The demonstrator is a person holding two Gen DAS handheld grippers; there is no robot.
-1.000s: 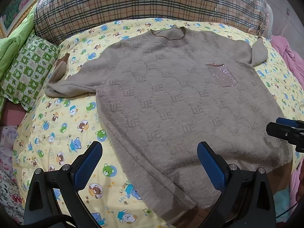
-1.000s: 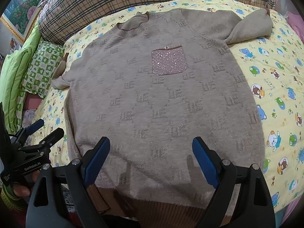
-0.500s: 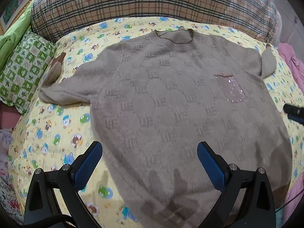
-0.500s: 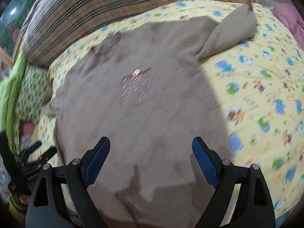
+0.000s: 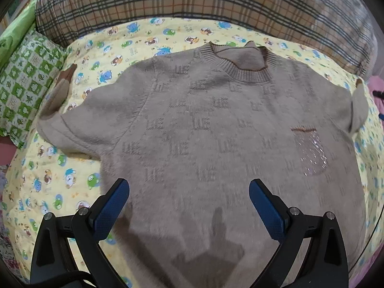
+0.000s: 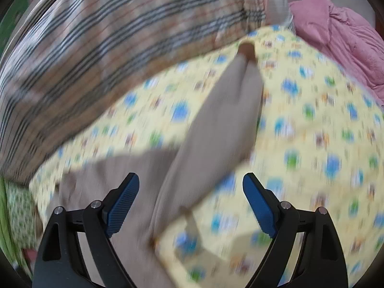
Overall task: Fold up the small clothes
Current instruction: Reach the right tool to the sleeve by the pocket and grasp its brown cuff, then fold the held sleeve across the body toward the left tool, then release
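Note:
A beige knit sweater [image 5: 204, 132] lies flat and face up on a yellow cartoon-print sheet [image 5: 79, 168], collar [image 5: 240, 64] toward the far side and a sparkly pocket [image 5: 310, 151] at the right. Its sleeves spread to the left [image 5: 57, 96] and to the right [image 5: 358, 110]. My left gripper [image 5: 189, 189] hangs open above the lower body of the sweater, holding nothing. In the blurred right wrist view my right gripper [image 6: 190, 187] is open over the sweater's right sleeve [image 6: 220, 129], whose brown cuff [image 6: 247, 50] points away.
A plaid quilt [image 5: 192, 2] lines the far side of the bed. A green checked pillow [image 5: 21, 81] lies at the left. A pink padded garment [image 6: 345, 38] is heaped at the right edge of the bed.
My left gripper has moved forward over the sweater toward the collar. My right gripper has swung right, from above the hem to above the right sleeve. Both stay open.

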